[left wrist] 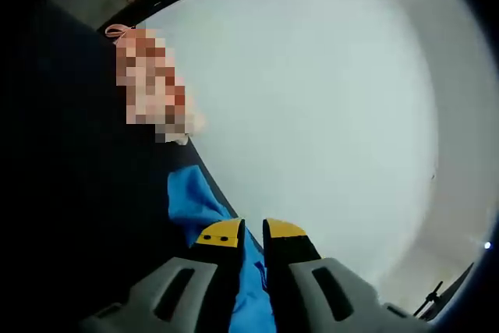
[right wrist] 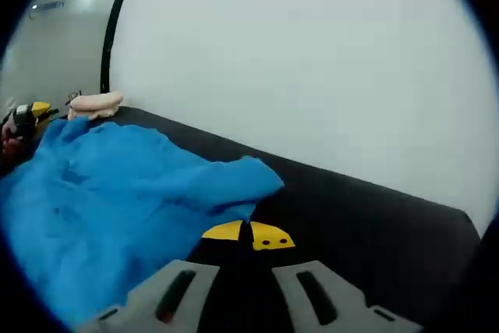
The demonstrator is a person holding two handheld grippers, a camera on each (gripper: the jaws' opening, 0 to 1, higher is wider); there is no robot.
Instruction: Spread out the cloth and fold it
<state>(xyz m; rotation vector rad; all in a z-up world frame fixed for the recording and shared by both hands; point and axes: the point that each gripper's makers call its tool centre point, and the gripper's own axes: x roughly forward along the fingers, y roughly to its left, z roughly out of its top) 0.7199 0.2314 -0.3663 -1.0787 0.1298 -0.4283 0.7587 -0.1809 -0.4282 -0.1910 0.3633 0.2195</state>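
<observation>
Blue cloth [right wrist: 101,200]: 1, rumpled, lying on a black table [right wrist: 366,216] against a white wall [right wrist: 312,52]. Left gripper [left wrist: 251,233]: jaws narrow, a fold of the cloth pinched between them. Right gripper [right wrist: 248,233]: jaws closed together, tips at the cloth's edge; hold on it cannot be told. Pale object [right wrist: 95,103]: 1, at the far table end.

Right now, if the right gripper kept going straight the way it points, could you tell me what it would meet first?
Probably the black tabletop just ahead of the right gripper, then the white wall behind it. The blue cloth lies off to the left of that line, though depth is hard to judge.
</observation>
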